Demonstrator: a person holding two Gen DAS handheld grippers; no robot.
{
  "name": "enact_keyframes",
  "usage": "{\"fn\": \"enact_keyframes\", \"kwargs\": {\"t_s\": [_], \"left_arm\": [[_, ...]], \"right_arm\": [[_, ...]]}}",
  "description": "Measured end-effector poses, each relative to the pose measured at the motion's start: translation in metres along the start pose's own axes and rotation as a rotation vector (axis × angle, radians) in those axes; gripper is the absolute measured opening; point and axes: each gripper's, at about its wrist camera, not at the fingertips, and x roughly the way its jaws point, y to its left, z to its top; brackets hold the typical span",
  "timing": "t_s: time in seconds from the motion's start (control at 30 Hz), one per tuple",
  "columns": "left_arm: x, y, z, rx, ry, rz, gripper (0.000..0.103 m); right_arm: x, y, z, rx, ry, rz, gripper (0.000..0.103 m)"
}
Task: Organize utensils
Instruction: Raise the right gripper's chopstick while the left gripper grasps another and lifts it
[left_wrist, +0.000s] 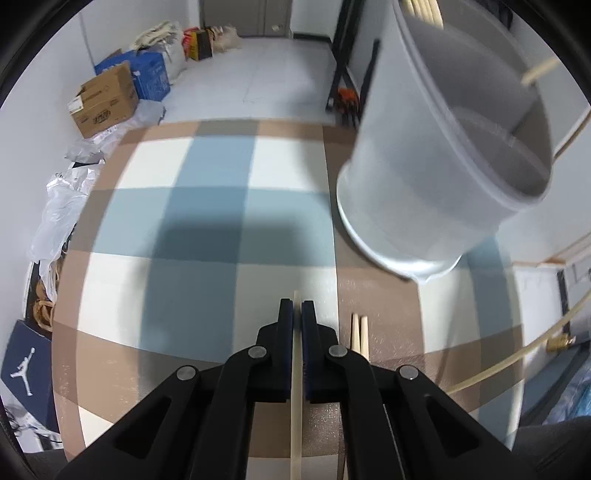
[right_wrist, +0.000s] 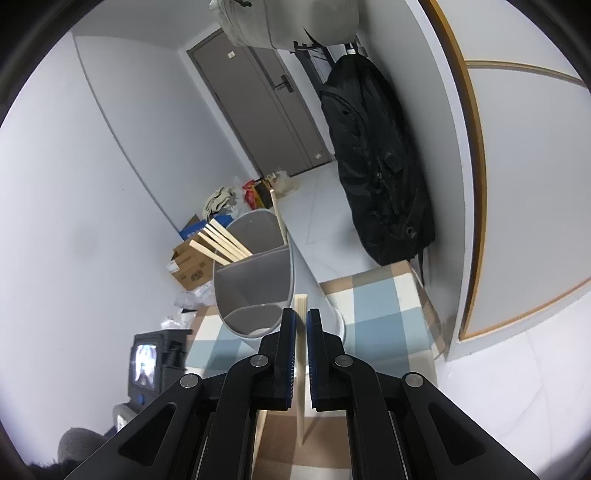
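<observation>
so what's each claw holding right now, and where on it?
Left claw: one chopstick, gripped just below its visible end. Right claw: another chopstick, also gripped near its upper end.

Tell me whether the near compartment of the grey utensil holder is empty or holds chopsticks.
Empty. In the right wrist view the near compartment of the grey holder shows only bare grey walls; the chopsticks stand in the far section behind the divider.

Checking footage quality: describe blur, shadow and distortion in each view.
Left wrist: grey utensil holder is close and soft with blur; a broad shadow darkens the checked tablecloth; table edges bow. Right wrist: sharper, holder crisp; door and walls curve.
</observation>
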Motion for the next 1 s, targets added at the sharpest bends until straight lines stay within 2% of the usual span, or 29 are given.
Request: {"fn": "enact_keyframes", "kwargs": {"t_s": [0.23,0.4,0.73,1.0], "left_arm": [[-0.056,0.006,0.003,-0.036,-0.185,-0.064,0.0],[-0.091,0.003,0.005,-0.015,-0.301,-0.112,0.0],[-0.121,0.016,0.025,0.005,-0.412,-0.189,0.0],[-0.166,0.006,0.061,0.03,-0.53,-0.261,0.0]], "right_arm": [[-0.002,0.003,0.003,-0.01,-0.005,0.0,0.005],[-0.011,0.018,0.009,-0.055,-0.042,0.008,0.005],[-0.035,0.043,0.029,-0.104,-0.103,0.038,0.005],[-0.053,0.069,0.071,-0.189,-0.137,0.051,0.005]]}}
